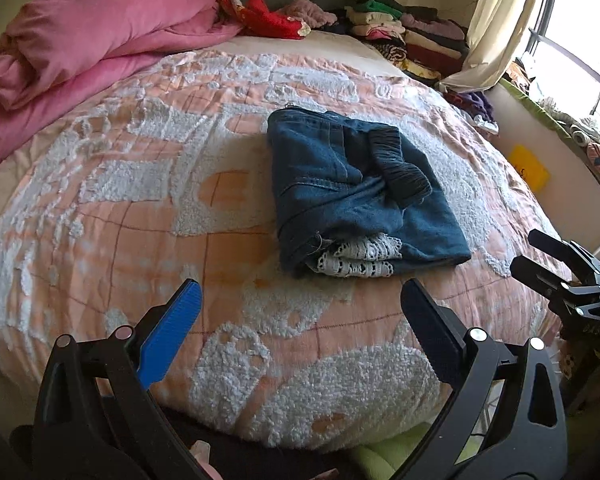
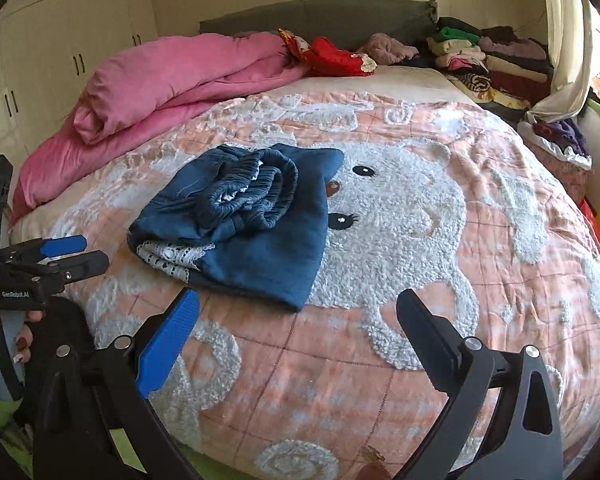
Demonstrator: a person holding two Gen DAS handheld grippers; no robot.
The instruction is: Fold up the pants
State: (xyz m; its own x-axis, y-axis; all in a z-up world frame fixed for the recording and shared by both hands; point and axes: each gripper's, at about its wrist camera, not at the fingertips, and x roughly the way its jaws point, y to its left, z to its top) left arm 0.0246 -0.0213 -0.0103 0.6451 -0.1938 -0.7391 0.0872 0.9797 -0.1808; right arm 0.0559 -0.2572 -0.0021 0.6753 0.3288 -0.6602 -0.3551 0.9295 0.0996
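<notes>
The inner layers of the folded dark-blue denim pants (image 1: pixel 356 192) are hidden; only a strip of white lace trim (image 1: pixel 356 258) peeks from the fold at their lower edge. In the left wrist view, the right tool (image 1: pixel 540 264) is cut off by the right edge of the frame. In the right wrist view, the left tool (image 2: pixel 74 256) enters from the left edge, and the hand (image 2: pixel 4 344) gripping its handle is cropped there too. The stacked folded clothes (image 2: pixel 488 64) at the upper right are too small to tell apart. The window (image 1: pixel 580 40) is washed out by glare.
</notes>
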